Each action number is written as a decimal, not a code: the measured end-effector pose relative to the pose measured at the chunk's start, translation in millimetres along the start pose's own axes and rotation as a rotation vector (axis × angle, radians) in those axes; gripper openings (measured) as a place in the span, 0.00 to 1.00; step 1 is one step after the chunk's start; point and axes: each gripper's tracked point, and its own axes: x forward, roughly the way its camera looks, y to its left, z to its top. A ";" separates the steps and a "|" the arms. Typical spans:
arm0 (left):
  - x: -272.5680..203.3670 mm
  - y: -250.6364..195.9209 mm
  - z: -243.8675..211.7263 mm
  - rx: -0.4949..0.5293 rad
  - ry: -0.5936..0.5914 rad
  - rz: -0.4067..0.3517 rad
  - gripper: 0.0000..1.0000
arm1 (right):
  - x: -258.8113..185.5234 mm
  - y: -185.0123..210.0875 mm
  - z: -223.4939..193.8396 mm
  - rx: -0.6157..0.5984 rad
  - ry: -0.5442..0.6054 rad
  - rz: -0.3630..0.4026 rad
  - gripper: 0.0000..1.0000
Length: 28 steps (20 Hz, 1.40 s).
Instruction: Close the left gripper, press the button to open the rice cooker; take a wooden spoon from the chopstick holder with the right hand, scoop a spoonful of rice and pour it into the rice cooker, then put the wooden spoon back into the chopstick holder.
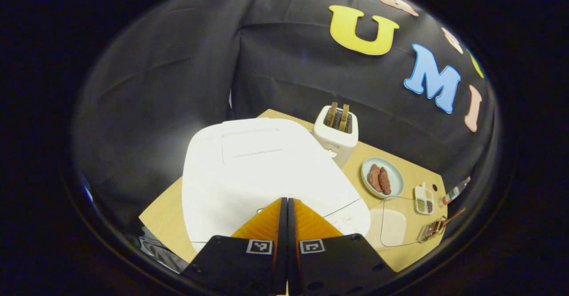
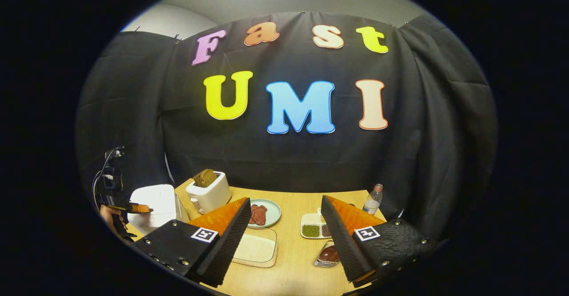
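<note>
Left tool pressed together, fingers touching with no gap, tips at the front edge of the white rice cooker, at or just above the lid's front; contact not certain. Lid down. Rice cooker standing at the left end of the wooden surface, white toaster with two slices of bread just behind it to the right. Pale blue plate carrying brownish pieces of food further right, then a clear container of rice near the front edge, a small divided dish of grains beside it, and a chopstick holder with the wooden spoon sticking out of it at the far right. Small bottle behind the dish.

Right tool wide apart, gripping nothing, raised above the surface between the rice container and the chopstick holder, well apart from the rice cooker. Left tool seen far off at the rice cooker, held by a hand.
</note>
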 end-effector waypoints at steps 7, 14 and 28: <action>-33.4 -21.1 67.3 0.012 -0.233 -0.005 0.17 | -4.1 0.3 1.6 -0.012 -0.016 0.017 0.96; -139.0 -63.1 128.0 0.127 -0.565 -0.072 0.96 | -7.1 -10.5 6.3 0.020 -0.059 0.011 0.96; -180.0 -176.4 84.3 0.295 -0.638 -0.307 0.96 | -3.0 -56.3 5.2 0.020 -0.137 -0.052 0.96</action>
